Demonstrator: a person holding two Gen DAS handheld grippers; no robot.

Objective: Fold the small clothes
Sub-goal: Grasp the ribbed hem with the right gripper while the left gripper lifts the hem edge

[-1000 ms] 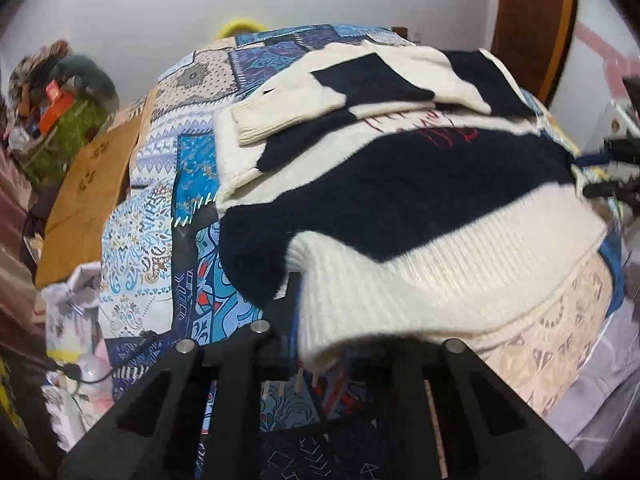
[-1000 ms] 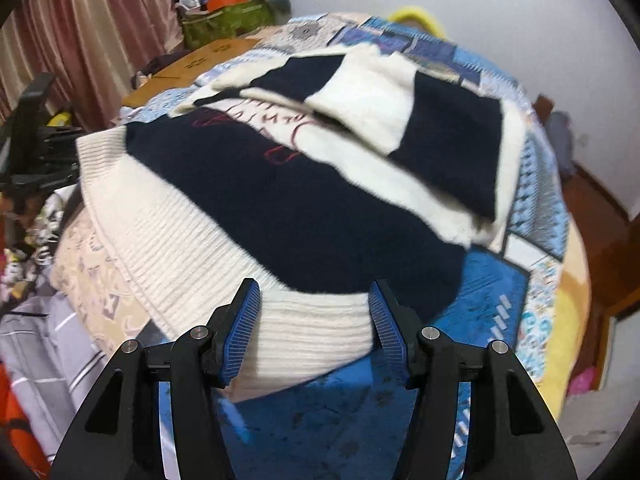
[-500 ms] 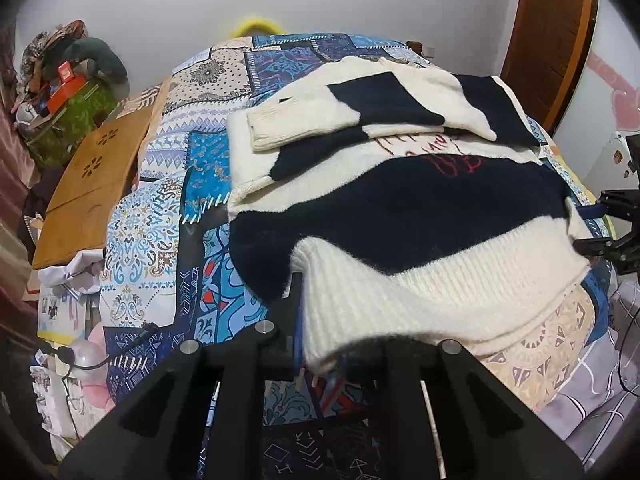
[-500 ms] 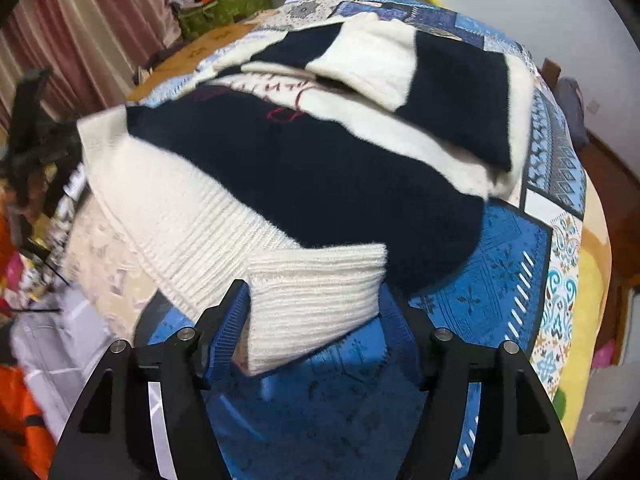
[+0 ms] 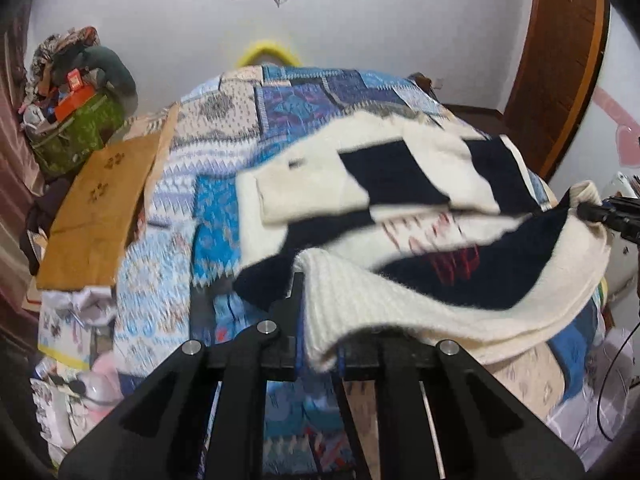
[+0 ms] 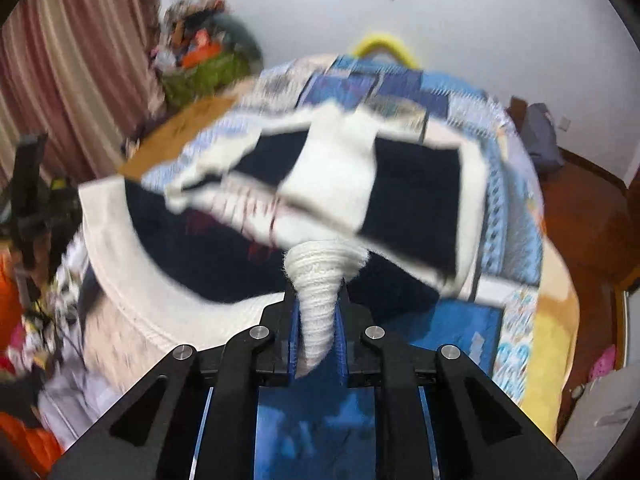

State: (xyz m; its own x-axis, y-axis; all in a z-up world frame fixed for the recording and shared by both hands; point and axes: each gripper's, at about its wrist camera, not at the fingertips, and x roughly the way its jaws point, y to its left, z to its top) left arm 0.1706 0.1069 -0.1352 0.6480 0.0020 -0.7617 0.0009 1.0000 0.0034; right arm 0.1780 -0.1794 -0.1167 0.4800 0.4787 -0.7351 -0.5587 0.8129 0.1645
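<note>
A cream and navy striped knit sweater (image 5: 400,216) with red lettering lies on a patchwork bed cover, its sleeves folded across the chest. My left gripper (image 5: 318,320) is shut on the ribbed cream hem at one bottom corner and holds it raised. My right gripper (image 6: 318,312) is shut on the hem (image 6: 320,280) at the other bottom corner, bunched between the blue pads. The hem edge hangs lifted between both grippers. The right gripper also shows in the left wrist view (image 5: 612,216) at the far right.
The blue patterned bed cover (image 5: 224,216) fills the middle. A brown cardboard sheet (image 5: 100,208) lies on its left side. A pile of bags and clutter (image 5: 76,104) stands at the back left. A wooden door (image 5: 560,64) is at the right.
My right gripper has closed on the hem corner; it was open around it before. Both grippers have lifted the hem and carried it up toward the sweater's chest.
</note>
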